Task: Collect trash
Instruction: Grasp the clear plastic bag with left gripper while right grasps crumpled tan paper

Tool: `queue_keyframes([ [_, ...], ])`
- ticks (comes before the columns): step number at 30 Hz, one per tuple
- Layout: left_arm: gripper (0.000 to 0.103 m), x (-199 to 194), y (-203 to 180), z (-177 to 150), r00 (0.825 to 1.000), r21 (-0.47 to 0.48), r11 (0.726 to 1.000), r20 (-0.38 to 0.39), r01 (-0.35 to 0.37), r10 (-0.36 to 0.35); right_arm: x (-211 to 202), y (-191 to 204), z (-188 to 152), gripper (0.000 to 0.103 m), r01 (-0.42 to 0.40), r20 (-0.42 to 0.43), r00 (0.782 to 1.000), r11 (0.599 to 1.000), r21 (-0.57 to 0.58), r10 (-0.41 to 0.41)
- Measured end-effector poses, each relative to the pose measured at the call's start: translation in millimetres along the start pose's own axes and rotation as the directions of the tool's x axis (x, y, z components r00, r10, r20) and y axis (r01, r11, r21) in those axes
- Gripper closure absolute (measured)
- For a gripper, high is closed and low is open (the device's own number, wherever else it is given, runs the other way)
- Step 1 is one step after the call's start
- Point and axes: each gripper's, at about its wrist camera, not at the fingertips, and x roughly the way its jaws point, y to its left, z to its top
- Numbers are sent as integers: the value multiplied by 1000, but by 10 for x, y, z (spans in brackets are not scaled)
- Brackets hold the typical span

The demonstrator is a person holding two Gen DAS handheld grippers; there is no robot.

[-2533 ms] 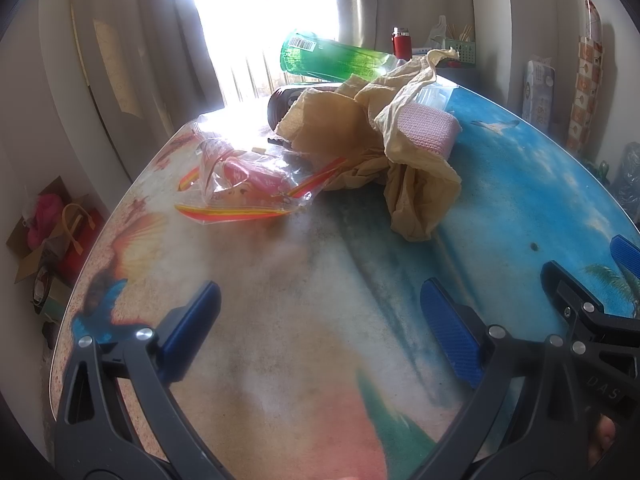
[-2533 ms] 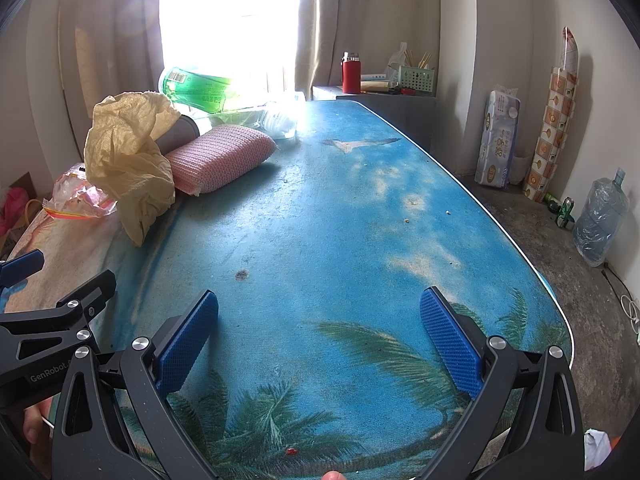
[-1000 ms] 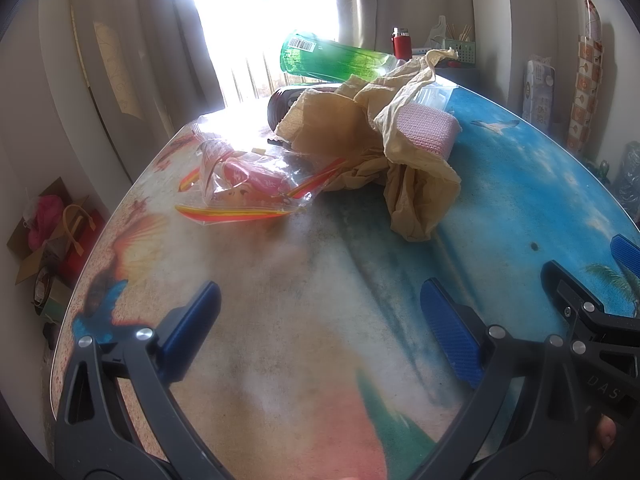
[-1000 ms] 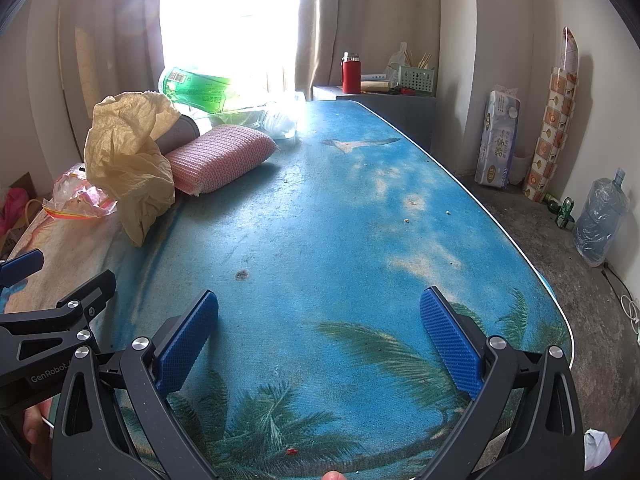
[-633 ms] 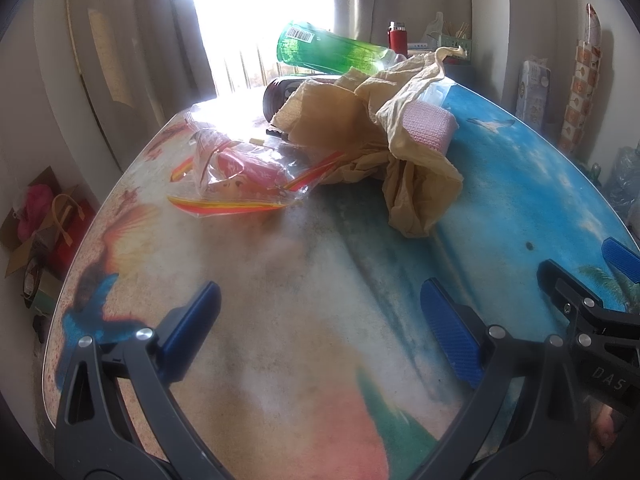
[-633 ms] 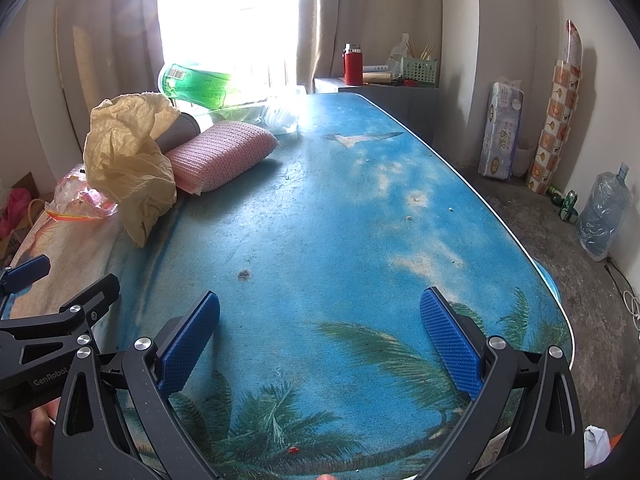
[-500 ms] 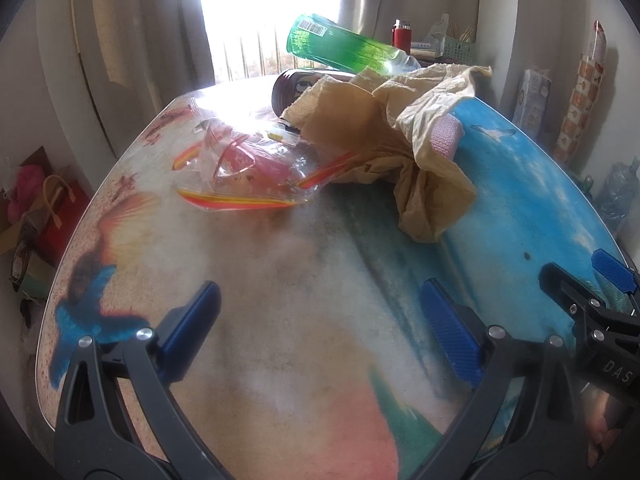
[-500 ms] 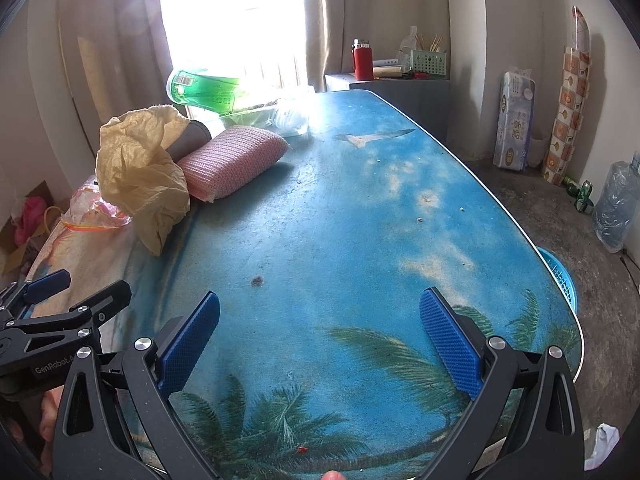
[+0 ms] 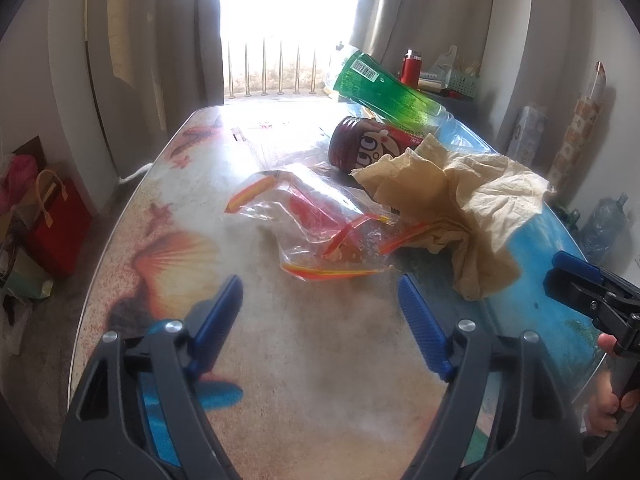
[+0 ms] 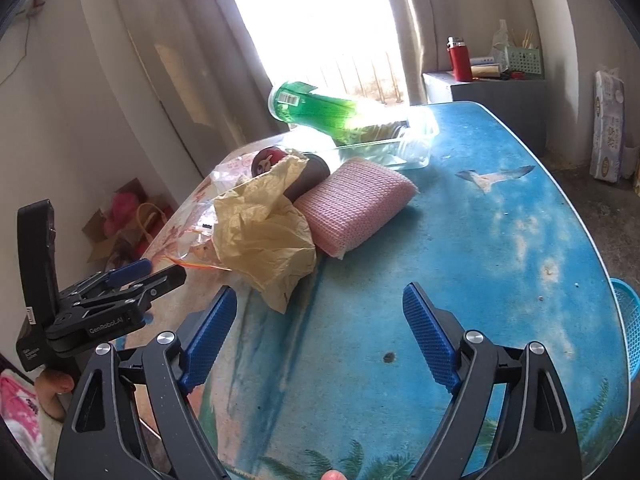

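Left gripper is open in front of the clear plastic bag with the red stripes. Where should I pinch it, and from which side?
Judging by its pose, take the clear plastic bag at its raised, crumpled middle, not the flat near edge. Bring the left gripper straight forward and down from the near side: the yellow paper overlaps its right end, so coming from there risks grabbing both.

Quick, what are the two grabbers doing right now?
Left hand-held gripper: open, holding nothing.
Right hand-held gripper: open, holding nothing.
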Motion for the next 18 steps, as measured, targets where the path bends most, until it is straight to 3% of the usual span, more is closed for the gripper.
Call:
queue_keyframes([
  [6, 38, 39, -100, 3, 999, 51, 998, 27, -28, 27, 143, 164, 104, 25, -60, -13, 998, 998, -26, 59],
  [10, 52, 96, -169, 47, 999, 88, 995, 21, -41, 39, 278, 252, 142, 31, -49, -41, 998, 997, -64, 47],
  [18, 54, 20, -273, 116, 992, 148, 983, 86, -106, 94, 472, 231, 182, 52, -7, -68, 998, 998, -57, 3],
])
